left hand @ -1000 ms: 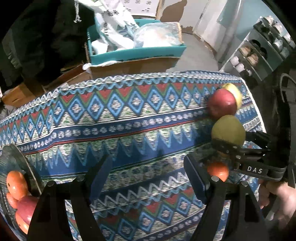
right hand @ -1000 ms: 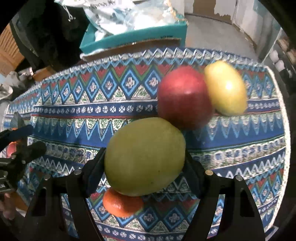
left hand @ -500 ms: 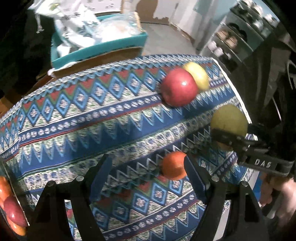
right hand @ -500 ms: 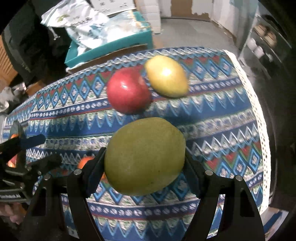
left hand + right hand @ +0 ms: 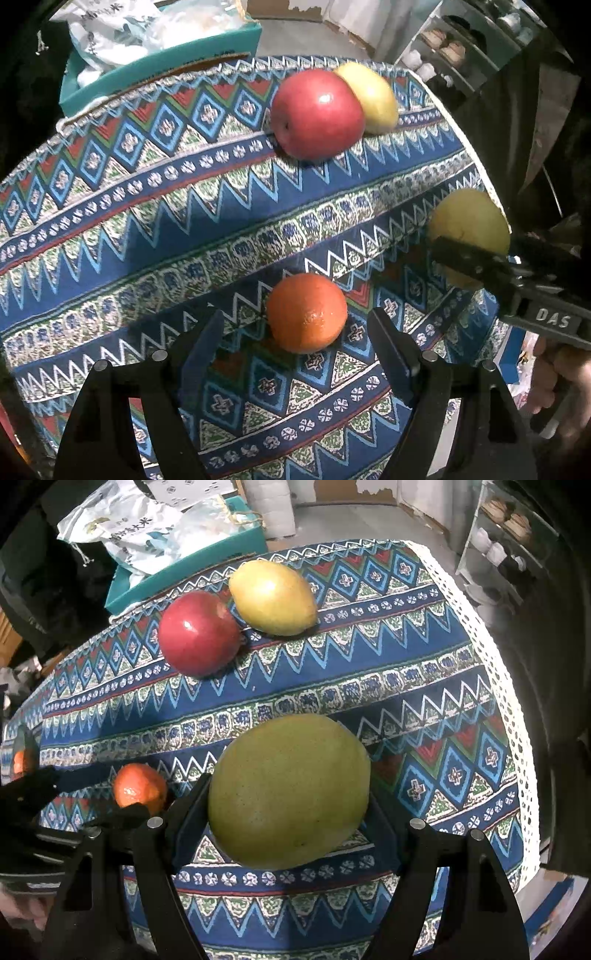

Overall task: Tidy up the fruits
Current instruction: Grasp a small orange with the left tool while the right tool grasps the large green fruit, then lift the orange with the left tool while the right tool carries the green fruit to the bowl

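An orange lies on the patterned tablecloth, just ahead of my open left gripper and between the lines of its two fingers; the pads do not touch it. My right gripper is shut on a large green mango, held above the cloth; that mango shows at the right of the left wrist view. A red apple and a yellow mango lie side by side at the table's far end. The right wrist view shows the orange beside the left gripper's fingers.
A teal box with white bags stands beyond the table's far edge. Shelves with crockery are at the right. The cloth's lace edge marks the right side of the table. More fruit shows at the far left.
My left gripper has moved right and come down over the orange, which now sits between its fingers. The right gripper carried the green mango to the right, away from the apple.
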A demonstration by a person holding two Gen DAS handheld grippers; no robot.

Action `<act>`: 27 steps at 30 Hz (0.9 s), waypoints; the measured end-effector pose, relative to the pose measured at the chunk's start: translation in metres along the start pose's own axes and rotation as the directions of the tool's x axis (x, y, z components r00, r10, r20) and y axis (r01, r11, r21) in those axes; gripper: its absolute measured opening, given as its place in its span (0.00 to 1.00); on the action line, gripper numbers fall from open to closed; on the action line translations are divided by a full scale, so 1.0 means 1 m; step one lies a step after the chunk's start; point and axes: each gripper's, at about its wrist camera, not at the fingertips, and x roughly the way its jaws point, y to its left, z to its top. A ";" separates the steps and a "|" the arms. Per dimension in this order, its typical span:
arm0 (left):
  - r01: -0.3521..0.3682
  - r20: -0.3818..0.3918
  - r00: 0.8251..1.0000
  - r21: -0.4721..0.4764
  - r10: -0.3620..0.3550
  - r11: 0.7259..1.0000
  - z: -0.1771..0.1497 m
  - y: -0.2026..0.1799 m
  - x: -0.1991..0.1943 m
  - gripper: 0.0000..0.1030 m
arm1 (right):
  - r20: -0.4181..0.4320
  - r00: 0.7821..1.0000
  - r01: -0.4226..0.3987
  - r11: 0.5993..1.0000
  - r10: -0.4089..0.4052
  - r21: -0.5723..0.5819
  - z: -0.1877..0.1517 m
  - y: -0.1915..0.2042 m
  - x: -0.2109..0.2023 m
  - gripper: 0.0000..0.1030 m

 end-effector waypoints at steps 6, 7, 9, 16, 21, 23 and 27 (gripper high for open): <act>-0.002 0.004 1.000 0.002 0.002 1.000 0.001 0.001 0.008 0.76 | -0.005 1.000 -0.011 1.000 0.011 -0.012 0.001 0.005 0.004 0.75; 0.005 0.006 1.000 0.000 -0.005 1.000 0.001 0.001 0.009 0.73 | -0.006 1.000 -0.013 1.000 0.013 -0.016 0.001 0.007 0.005 0.75; 0.010 -0.004 1.000 0.005 -0.010 1.000 0.001 0.000 0.014 0.61 | -0.009 1.000 -0.015 1.000 0.014 -0.022 0.001 0.010 0.007 0.75; 0.035 0.009 0.999 0.024 -0.035 0.999 -0.005 -0.005 0.015 0.45 | -0.015 1.000 -0.021 0.998 0.020 -0.056 0.002 0.020 0.011 0.75; 0.021 0.038 0.999 0.013 -0.021 1.000 -0.007 0.003 0.006 0.44 | -0.002 1.000 -0.018 0.997 0.018 -0.082 0.005 0.027 0.008 0.75; 0.016 0.053 0.998 0.009 -0.016 1.000 -0.008 0.008 -0.002 0.44 | 0.005 1.000 -0.014 0.996 0.015 -0.091 0.006 0.030 0.006 0.75; 0.000 0.095 0.995 0.005 0.000 1.000 -0.008 0.012 -0.019 0.44 | 0.031 0.999 -0.014 0.993 0.018 -0.114 0.008 0.039 -0.002 0.75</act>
